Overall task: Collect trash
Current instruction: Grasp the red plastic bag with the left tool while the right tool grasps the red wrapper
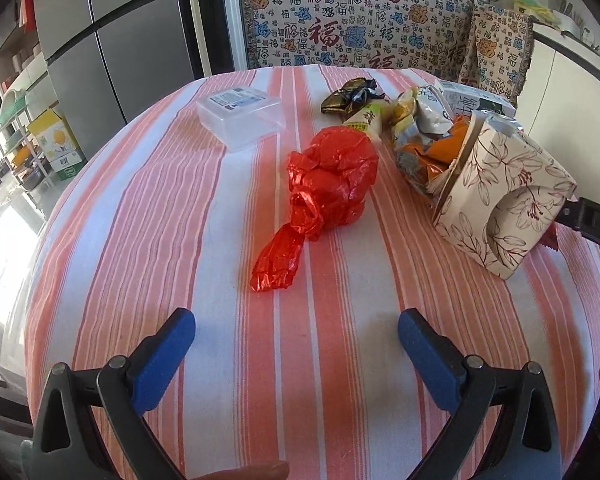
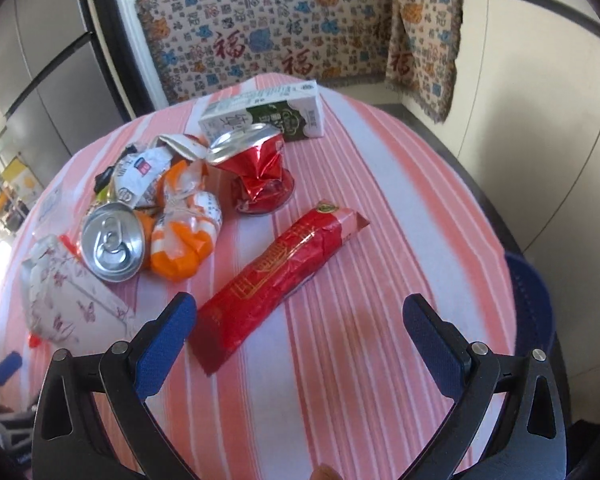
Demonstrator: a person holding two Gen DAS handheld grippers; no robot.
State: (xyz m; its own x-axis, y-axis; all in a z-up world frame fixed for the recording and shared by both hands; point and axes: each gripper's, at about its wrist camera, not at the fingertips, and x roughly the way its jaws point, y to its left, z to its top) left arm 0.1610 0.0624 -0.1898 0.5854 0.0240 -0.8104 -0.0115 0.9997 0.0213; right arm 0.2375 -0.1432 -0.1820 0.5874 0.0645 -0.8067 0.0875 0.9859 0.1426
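A crumpled red plastic bag [image 1: 326, 184] lies mid-table, ahead of my open left gripper [image 1: 296, 344], which holds nothing. Beyond it lie a gold-and-black wrapper [image 1: 350, 94], snack wrappers [image 1: 420, 128] and a floral paper box [image 1: 504, 196]. My right gripper [image 2: 298, 332] is open and empty, hovering just short of a long red wrapper [image 2: 276, 280]. Further on, the right wrist view shows a crushed red can [image 2: 260, 172], a silver-topped can [image 2: 112, 244], orange-and-white wrappers [image 2: 188, 224], a milk carton [image 2: 264, 114] and the floral box [image 2: 68, 300].
A clear plastic lidded box [image 1: 240, 118] sits at the far left of the striped tablecloth [image 1: 180, 240]. A patterned cloth [image 1: 360, 20] hangs behind the table. A blue basket [image 2: 534, 300] stands beside the table's right edge. A grey fridge [image 1: 100, 40] is at the left.
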